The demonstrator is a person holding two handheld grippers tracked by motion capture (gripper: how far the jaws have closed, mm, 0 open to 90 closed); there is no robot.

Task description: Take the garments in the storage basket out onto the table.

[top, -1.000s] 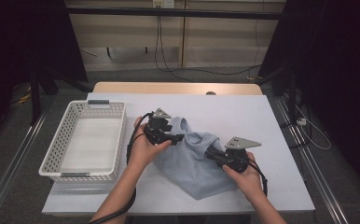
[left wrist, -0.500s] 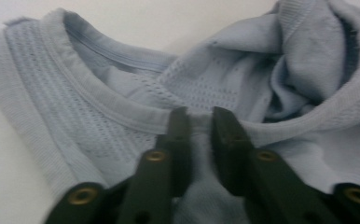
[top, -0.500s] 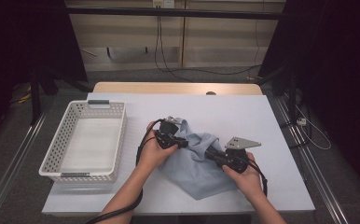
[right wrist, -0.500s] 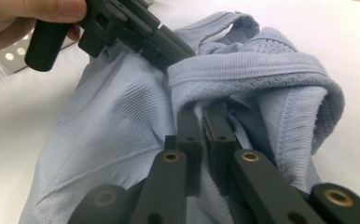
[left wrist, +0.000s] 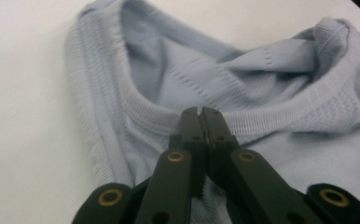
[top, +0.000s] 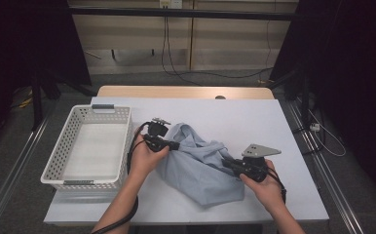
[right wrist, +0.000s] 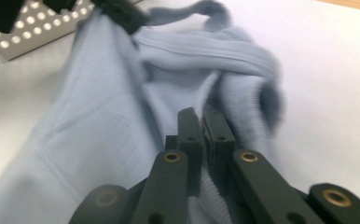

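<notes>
At the table's middle, left gripper [left wrist: 200, 111]: jaws had just been closing and were pinched on the ribbed edge of the pale blue garment [top: 200, 163].
Right gripper [right wrist: 201, 112]: clamped on a fold at the garment's opposite side.
Garment: lay bunched on the white table [top: 254, 117], between both hands, just beside the white basket [top: 59, 161].
Risk: the thin ribbed hem was judged likely to be pulled out of the left pinch if the fabric were stretched sharply.
Second risk: trailing cloth could be snagged on the basket rim.
</notes>
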